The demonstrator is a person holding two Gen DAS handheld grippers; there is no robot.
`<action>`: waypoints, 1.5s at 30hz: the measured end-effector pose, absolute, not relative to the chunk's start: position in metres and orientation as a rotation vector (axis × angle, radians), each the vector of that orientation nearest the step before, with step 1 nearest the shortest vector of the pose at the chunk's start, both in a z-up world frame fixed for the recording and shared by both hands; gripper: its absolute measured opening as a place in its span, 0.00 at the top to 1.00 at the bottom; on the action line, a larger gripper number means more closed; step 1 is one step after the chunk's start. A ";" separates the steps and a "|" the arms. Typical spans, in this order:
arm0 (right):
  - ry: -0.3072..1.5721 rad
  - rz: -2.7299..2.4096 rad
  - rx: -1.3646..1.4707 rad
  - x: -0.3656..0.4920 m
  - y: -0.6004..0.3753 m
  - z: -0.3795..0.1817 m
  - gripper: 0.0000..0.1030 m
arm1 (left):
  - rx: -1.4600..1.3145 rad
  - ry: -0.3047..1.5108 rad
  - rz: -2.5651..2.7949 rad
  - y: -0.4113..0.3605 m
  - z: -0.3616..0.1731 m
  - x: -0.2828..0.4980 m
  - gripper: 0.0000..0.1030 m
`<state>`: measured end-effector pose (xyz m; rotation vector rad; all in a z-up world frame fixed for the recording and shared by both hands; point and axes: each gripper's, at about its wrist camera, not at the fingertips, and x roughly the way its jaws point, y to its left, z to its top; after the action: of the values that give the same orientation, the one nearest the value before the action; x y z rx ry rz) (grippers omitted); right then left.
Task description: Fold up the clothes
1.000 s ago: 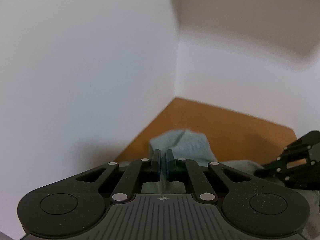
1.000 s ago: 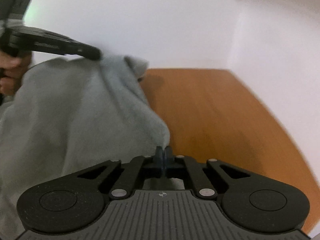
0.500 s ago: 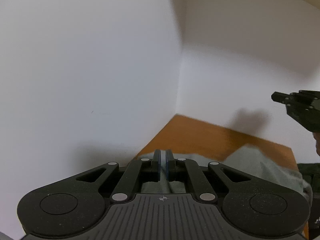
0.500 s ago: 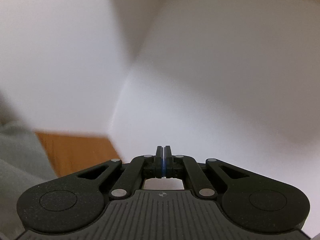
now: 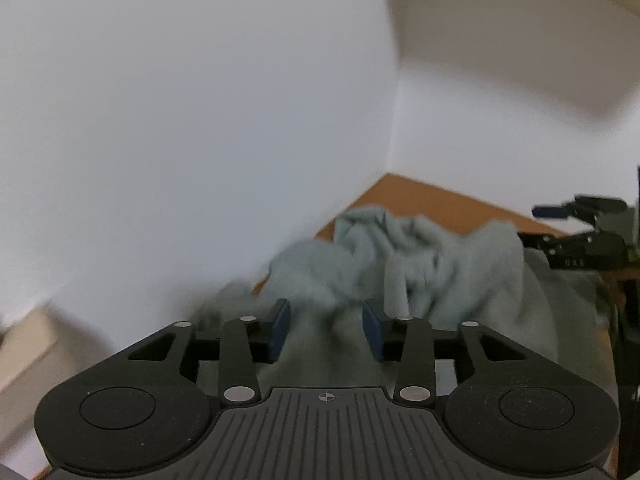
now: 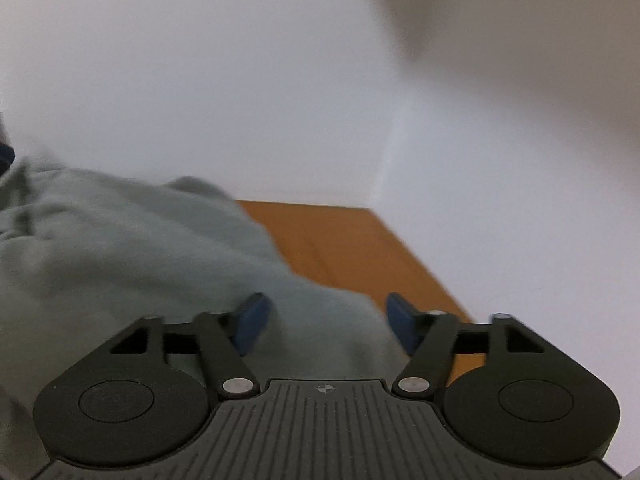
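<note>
Opening over a crumpled grey garment (image 5: 404, 256) on the wooden counter (image 6: 340, 240), both tongs, left (image 5: 326, 330) and right (image 6: 326, 322), are spreading, pinching nothing.

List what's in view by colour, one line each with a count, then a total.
Grey-green: 1, the garment, crumpled
Orange-brown: 1, the tabletop
Black with blue pads: 2, the left gripper and right gripper, jaws opening, garment between them
Total: 4

1. You are working in a corner where two plain white walls (image 5: 180, 120) meet.
2. An orange-brown wooden tabletop (image 6: 340, 240) runs into that corner.
3. A beige surface (image 5: 24, 344) shows low at the left; its nature cannot be told.
4. Lighting is soft, with grey shadow overhead.
</note>
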<state>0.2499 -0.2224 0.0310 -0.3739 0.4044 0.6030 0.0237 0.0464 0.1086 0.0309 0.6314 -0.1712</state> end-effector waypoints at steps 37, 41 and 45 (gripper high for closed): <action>0.426 1.012 -0.656 0.125 0.020 0.053 0.15 | -0.012 0.670 -0.133 0.124 0.072 -0.064 0.22; 0.482 0.952 -0.673 0.150 0.019 0.053 0.80 | -0.006 0.670 -0.141 0.121 0.071 -0.061 0.22; 0.462 0.882 -0.657 0.173 -0.002 0.066 0.89 | 0.003 0.668 -0.137 0.120 0.070 -0.058 0.22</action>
<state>0.1729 -0.0023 0.0656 -0.6571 0.4619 0.8815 -0.0580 0.1197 0.0700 0.0026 0.6680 -0.1374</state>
